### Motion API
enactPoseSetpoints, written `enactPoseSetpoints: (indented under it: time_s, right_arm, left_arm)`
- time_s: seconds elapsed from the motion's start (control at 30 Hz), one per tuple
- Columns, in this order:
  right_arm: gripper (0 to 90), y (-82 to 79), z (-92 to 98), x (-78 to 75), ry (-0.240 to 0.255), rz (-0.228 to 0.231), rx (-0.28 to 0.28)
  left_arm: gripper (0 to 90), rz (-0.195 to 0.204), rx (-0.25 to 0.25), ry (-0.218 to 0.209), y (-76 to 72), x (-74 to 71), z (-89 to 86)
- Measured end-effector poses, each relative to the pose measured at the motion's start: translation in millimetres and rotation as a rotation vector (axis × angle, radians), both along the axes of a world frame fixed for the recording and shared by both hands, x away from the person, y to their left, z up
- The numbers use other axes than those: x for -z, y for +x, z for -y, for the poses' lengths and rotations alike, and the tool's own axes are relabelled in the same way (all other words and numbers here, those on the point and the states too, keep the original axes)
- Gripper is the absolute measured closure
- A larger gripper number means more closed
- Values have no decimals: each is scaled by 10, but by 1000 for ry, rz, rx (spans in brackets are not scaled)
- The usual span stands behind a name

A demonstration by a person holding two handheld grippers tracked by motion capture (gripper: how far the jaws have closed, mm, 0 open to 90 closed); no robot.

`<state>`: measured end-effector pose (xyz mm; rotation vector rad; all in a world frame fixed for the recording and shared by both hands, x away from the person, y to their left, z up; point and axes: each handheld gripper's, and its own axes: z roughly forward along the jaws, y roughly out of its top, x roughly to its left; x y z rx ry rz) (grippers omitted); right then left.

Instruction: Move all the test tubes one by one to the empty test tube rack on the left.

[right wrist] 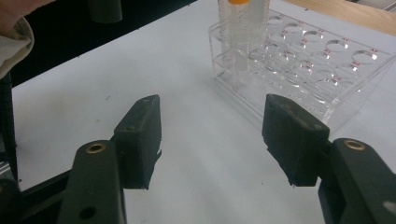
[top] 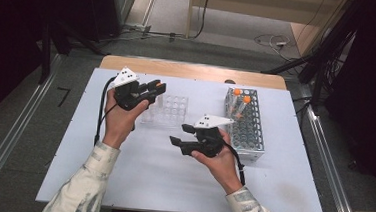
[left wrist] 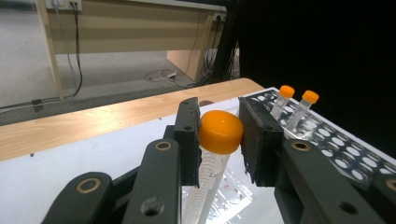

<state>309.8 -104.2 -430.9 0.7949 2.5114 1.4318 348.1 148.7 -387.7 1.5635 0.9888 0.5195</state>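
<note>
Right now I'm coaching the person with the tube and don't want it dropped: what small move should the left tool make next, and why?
Probably lower the tube straight down into a hole of the clear rack. The left tool is shut on its orange cap, and the tube hangs over that rack. The right tool is open above the bare white table, holding nothing.

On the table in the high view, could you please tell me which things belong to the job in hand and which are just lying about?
In the job:
- orange-capped tube, gripped by the left claw
- clear rack, just below that tube
- metal rack with two more capped tubes

Lying about:
- loose cables on the floor
- right claw, open, holding nothing
</note>
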Motion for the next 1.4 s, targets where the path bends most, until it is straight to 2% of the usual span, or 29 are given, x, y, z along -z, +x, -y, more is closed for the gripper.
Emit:
enactPoseSetpoints:
  time_s: [0.07, 0.2, 0.33, 0.67, 0.83, 0.9, 1.2, 1.27, 1.33, 1.4]
  right_arm:
    - [366, -3, 2, -4, 2, -2, 0]
    - [367, -10, 18, -16, 0, 0, 1]
    - [369, -12, 26, -21, 3, 1, 2]
    - [370, -17, 9, -14, 3, 0, -4]
    - [374, -19, 3, -5, 5, -9, -5]
    - [375, -21, 3, -6, 4, -8, -4]
    - [376, -21, -8, -1, 2, -9, -8]
    - [376, -23, -15, 1, 2, -10, -9]
    - [376, -24, -19, 1, 3, -9, -9]
    - [376, -24, -17, -1, 4, -8, -10]
  left_arm:
    - [705, 5, -7, 15, 20, 23, -2]
    - [705, 17, -16, 10, 54, 49, -14]
    - [705, 12, -18, 25, 65, 82, 1]
    - [704, -16, -21, 19, 52, 213, -25]
    - [703, -25, -22, 39, 35, 266, -25]
    - [702, -29, -20, 33, 29, 284, -27]
    - [697, -28, -17, 45, -3, 296, -26]
    - [672, -32, -9, 39, -4, 298, -20]
    - [587, -36, -9, 31, -9, 292, -16]
    - [548, -31, -15, 30, -17, 281, -11]
